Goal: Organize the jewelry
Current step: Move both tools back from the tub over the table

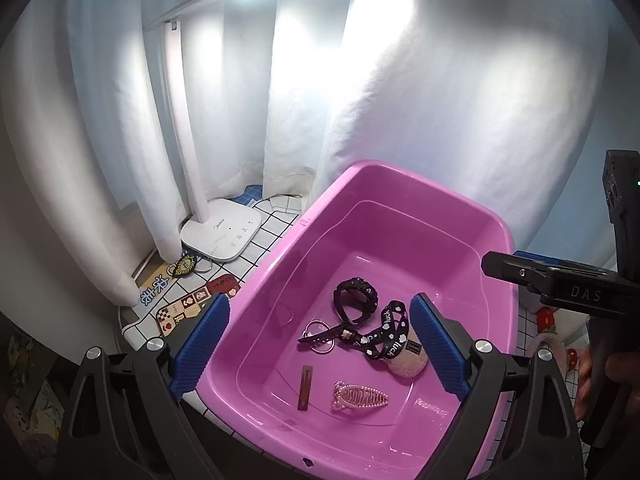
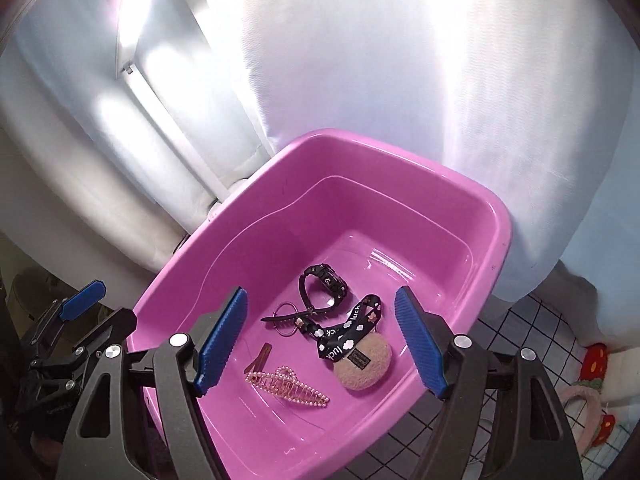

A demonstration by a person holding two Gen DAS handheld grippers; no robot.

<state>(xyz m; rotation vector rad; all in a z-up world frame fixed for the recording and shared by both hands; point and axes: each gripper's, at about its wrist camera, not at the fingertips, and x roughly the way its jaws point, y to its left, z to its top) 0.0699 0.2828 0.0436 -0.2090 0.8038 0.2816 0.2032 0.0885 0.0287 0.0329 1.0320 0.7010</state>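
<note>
A pink plastic tub (image 1: 404,178) (image 2: 400,152) holds several items: a black watch (image 1: 356,294) (image 2: 324,282), a black hair clip on a ring (image 1: 320,336) (image 2: 288,316), a black "luck" strap with a pink plush charm (image 1: 408,360) (image 2: 364,364), a brown bar clip (image 1: 306,388) (image 2: 260,356) and a pearl claw clip (image 1: 360,396) (image 2: 288,386). My left gripper (image 1: 320,344) is open and empty above the tub's near side. My right gripper (image 2: 320,340) is open and empty above the tub; its body shows at the right in the left wrist view (image 1: 560,284).
A white lamp base (image 1: 222,234) stands left of the tub on a checked tablecloth (image 1: 272,232). A keychain (image 1: 186,266) and a small patterned case (image 1: 192,304) lie near it. White curtains hang behind. A pink headband with strawberries (image 2: 588,400) lies to the right.
</note>
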